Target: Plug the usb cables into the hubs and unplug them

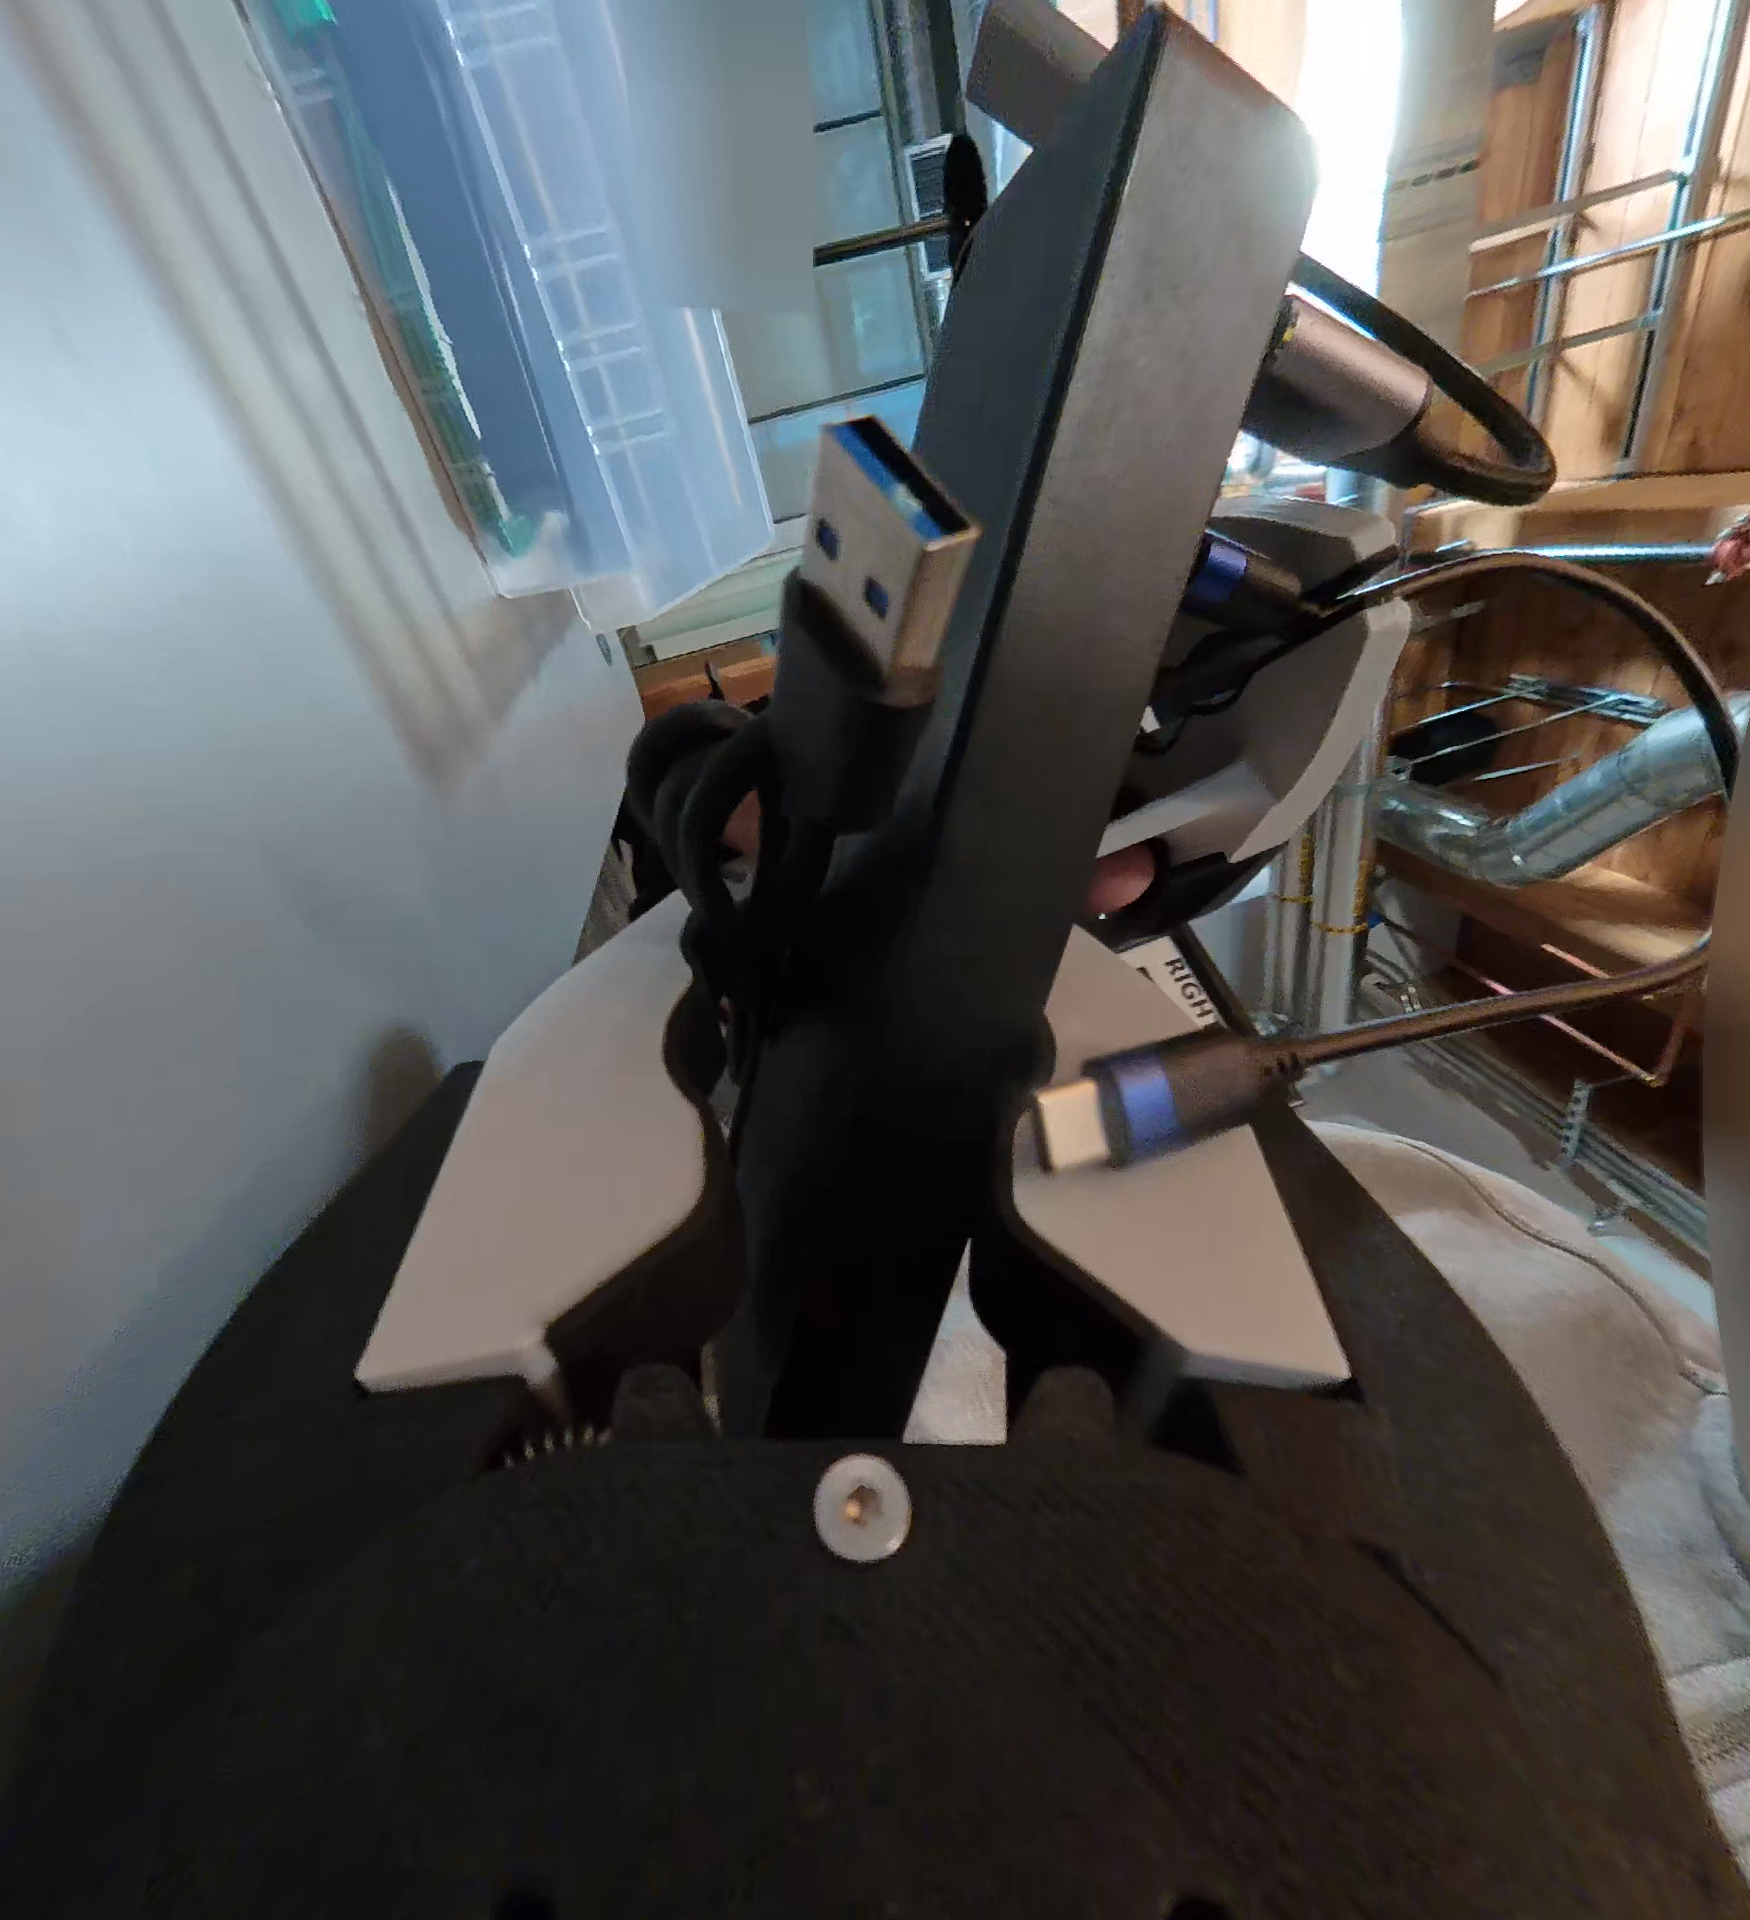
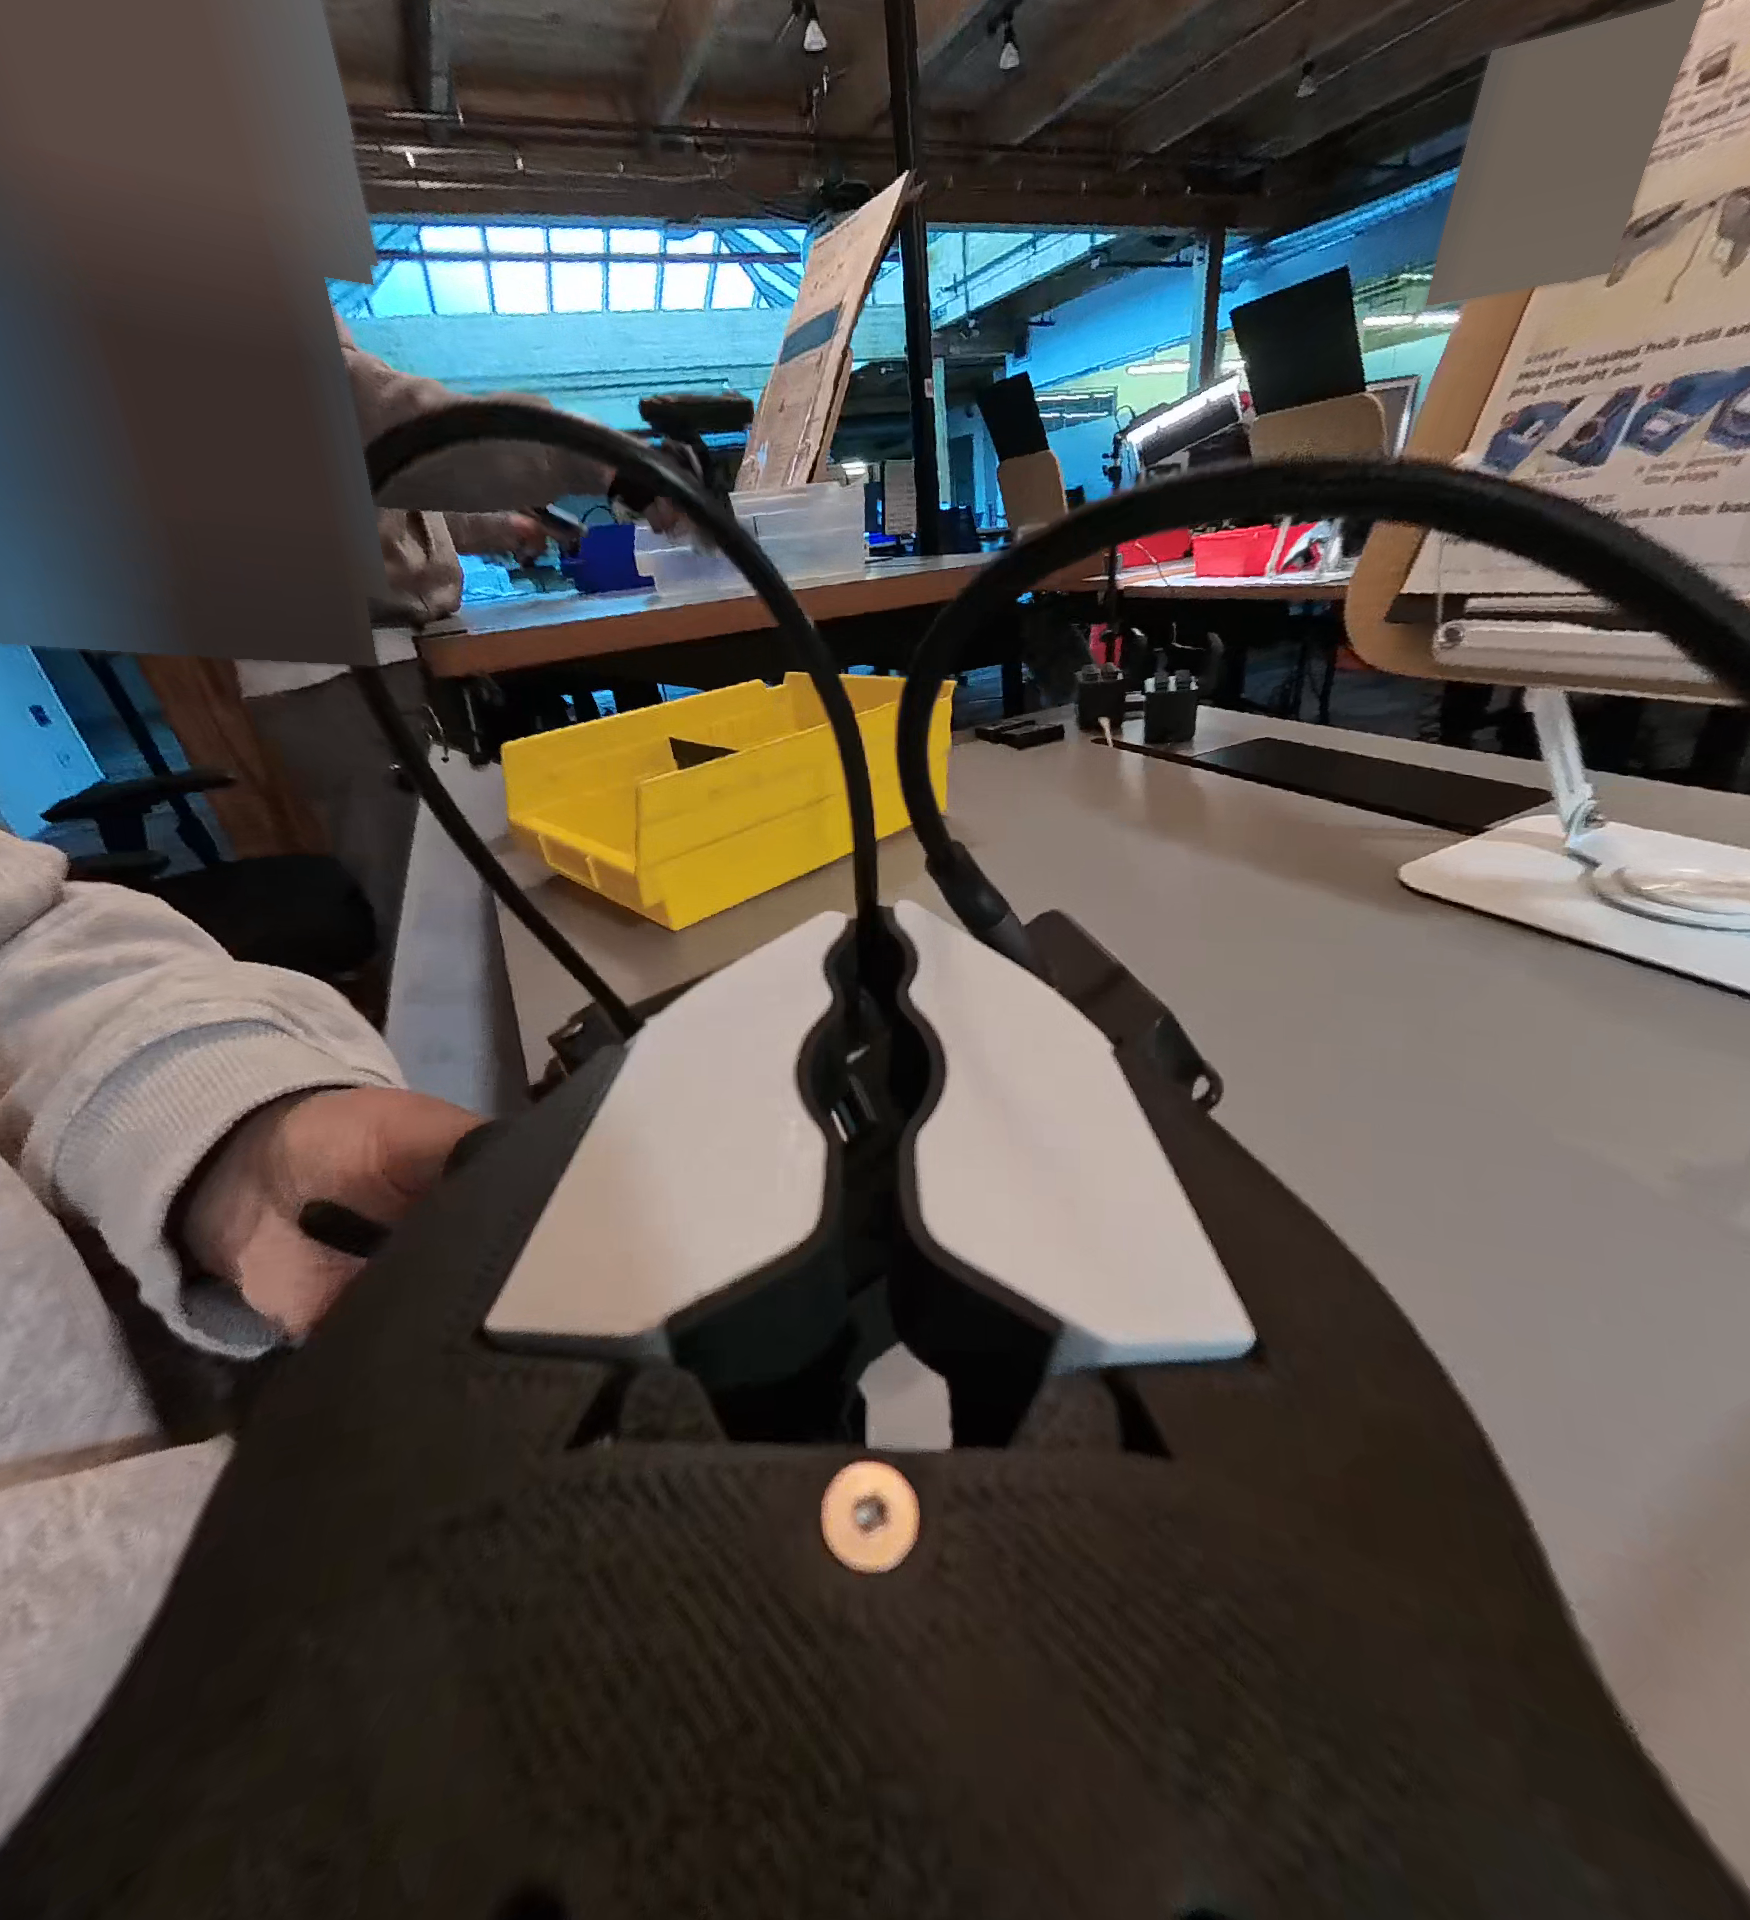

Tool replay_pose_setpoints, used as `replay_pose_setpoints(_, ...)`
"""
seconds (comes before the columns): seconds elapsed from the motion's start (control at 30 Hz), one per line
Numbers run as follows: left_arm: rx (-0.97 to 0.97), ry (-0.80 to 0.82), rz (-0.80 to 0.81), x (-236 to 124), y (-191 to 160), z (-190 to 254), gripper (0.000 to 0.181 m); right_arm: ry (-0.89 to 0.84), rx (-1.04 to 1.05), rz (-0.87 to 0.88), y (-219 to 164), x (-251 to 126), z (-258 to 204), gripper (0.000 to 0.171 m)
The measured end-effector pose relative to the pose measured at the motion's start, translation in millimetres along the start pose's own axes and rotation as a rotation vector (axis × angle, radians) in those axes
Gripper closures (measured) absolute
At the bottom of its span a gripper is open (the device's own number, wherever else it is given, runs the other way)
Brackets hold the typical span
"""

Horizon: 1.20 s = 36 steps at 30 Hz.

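Note:
In the left wrist view my left gripper [image 1: 881,987] is shut on a flat dark grey hub [image 1: 1089,416] that stands upright between the fingers. The hub's own USB-A plug [image 1: 881,540] with a blue insert lies against its left side above a bundled black cable. A loose USB-C plug [image 1: 1110,1117] with a blue collar hangs at the right. A grey plug [image 1: 1349,384] sits at the hub's far edge. My right gripper [image 1: 1297,665] is behind the hub. In the right wrist view the right gripper [image 2: 873,935] is shut on a thin black cable's plug [image 2: 855,1049]. A thick braided cable [image 2: 1370,488] arches to the right.
A yellow bin [image 2: 725,790] stands on the grey table [image 2: 1422,1195] ahead. A white stand [image 2: 1619,883] holding an instruction sheet is at the right. A hand in a grey sleeve [image 2: 258,1216] is at the left. A clear plastic box [image 1: 580,416] is behind the hub.

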<state>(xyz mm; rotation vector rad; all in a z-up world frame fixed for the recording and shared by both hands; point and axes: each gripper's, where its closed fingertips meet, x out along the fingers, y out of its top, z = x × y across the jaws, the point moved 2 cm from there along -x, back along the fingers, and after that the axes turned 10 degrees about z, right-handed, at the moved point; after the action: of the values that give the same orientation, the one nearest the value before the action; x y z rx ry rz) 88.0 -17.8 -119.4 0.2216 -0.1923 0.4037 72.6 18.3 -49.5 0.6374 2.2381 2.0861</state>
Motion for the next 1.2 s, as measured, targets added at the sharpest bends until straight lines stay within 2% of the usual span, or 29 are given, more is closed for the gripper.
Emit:
replay_pose_setpoints(0.03,0.032,0.018,0.002,-0.9,1.9,-0.9,0.131,-0.011,-0.038,-0.015,-0.6,1.6,-0.3,0.168)
replay_pose_setpoints(0.13,0.210,0.090,-0.007,-4.5,6.6,-3.6,0.140,-0.045,-0.264,-0.022,-0.4,3.4,-5.4,0.168)
replay_pose_setpoints(0.3,0.353,0.178,0.003,-11.4,15.2,-10.7,0.140,-0.137,-0.598,-0.063,-3.3,2.8,-8.0,0.168)
replay_pose_setpoints(0.4,0.414,0.201,0.039,-15.6,24.9,-9.7,0.141,-0.166,-0.663,-0.053,0.1,1.2,-7.6,0.163)
replay_pose_setpoints(0.5,0.479,0.244,0.063,-22.5,36.9,-11.7,0.141,-0.190,-0.621,-0.076,-1.9,-0.8,-0.1,0.157)
replay_pose_setpoints(0.6,0.575,0.294,0.092,-29.9,49.9,-11.9,0.140,-0.191,-0.527,-0.109,-9.1,0.2,5.8,0.149)
replay_pose_setpoints(0.73,0.803,0.387,0.102,-40.3,70.6,-5.9,0.140,-0.180,-0.253,-0.114,-19.6,2.6,9.2,0.142)
replay_pose_setpoints(0.9,1.167,0.534,0.074,-54.8,93.0,4.2,0.140,-0.285,-0.003,-0.178,-36.2,-7.4,39.1,0.153)
replay_pose_setpoints(0.97,1.287,0.600,0.050,-59.3,98.7,3.8,0.141,-0.242,0.164,-0.118,-33.4,-7.4,37.4,0.154)
replay_pose_setpoints(1.07,1.363,0.676,0.024,-63.8,104.0,-2.2,0.140,-0.149,0.477,0.015,-26.1,-3.8,27.1,0.144)
replay_pose_setpoints(1.2,1.378,0.709,-0.003,-63.3,102.9,-8.6,0.140,-0.127,0.699,0.068,-34.6,0.9,20.8,0.138)
